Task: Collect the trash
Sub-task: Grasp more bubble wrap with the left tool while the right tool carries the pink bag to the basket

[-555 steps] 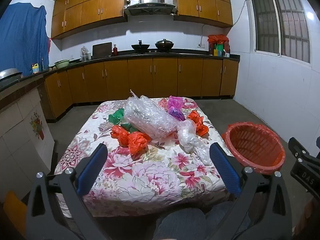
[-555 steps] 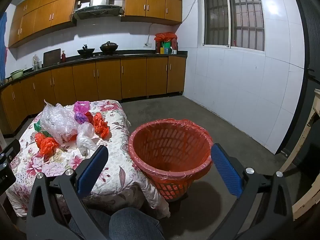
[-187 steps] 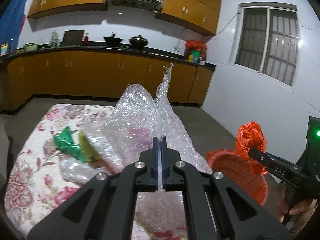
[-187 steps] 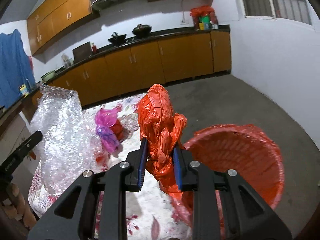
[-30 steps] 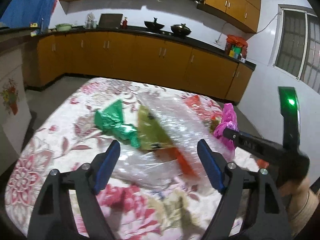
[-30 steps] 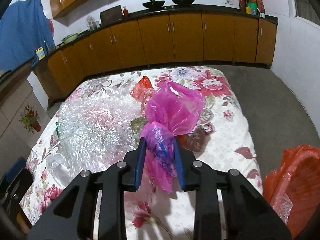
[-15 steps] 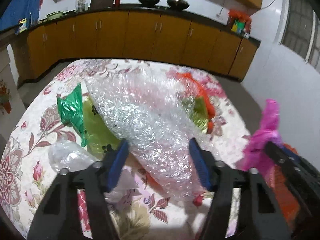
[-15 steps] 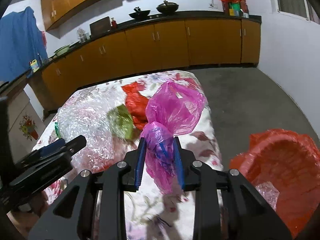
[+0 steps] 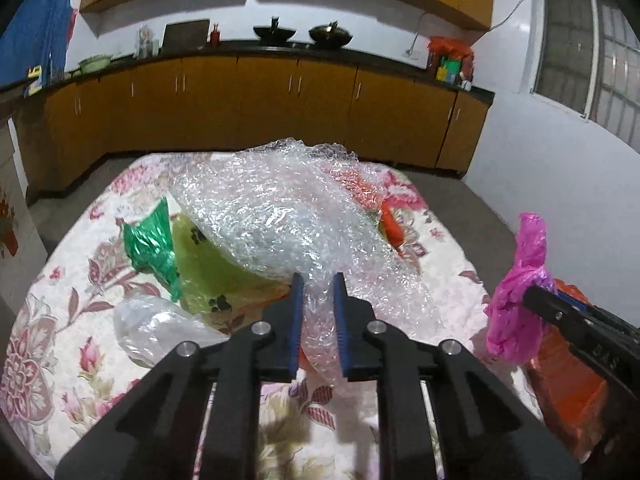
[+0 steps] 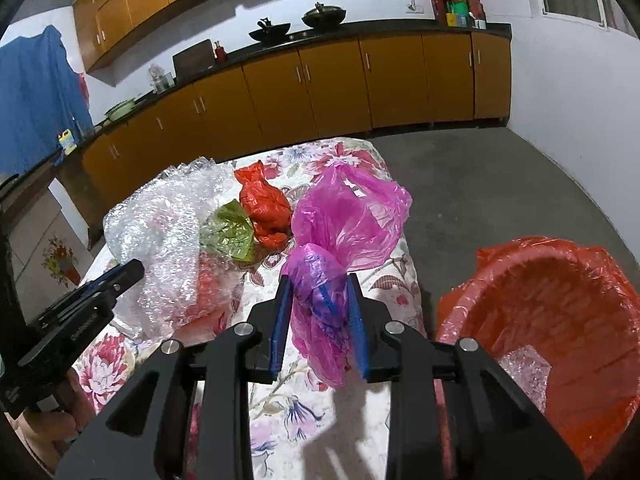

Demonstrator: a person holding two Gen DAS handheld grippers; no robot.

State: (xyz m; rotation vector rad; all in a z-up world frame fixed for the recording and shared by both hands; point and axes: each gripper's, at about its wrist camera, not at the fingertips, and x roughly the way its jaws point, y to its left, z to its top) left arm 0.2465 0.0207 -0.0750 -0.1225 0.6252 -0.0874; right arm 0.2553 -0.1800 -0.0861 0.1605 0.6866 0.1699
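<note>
You are pinching the pink bag in your right tool, just left of the red basket, while your left tool is closing on the bubble wrap over the tabletop. The basket is already holding some scraps. Green, yellow, red and clear bags are lying left of it, waiting.

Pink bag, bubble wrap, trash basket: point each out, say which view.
pink bag (image 10: pixel 348 216), right wrist view, on its puffed upper part.
bubble wrap (image 9: pixel 276 216), left wrist view, on its central bulge.
trash basket (image 10: pixel 560 280), right wrist view, on its inner wall.
</note>
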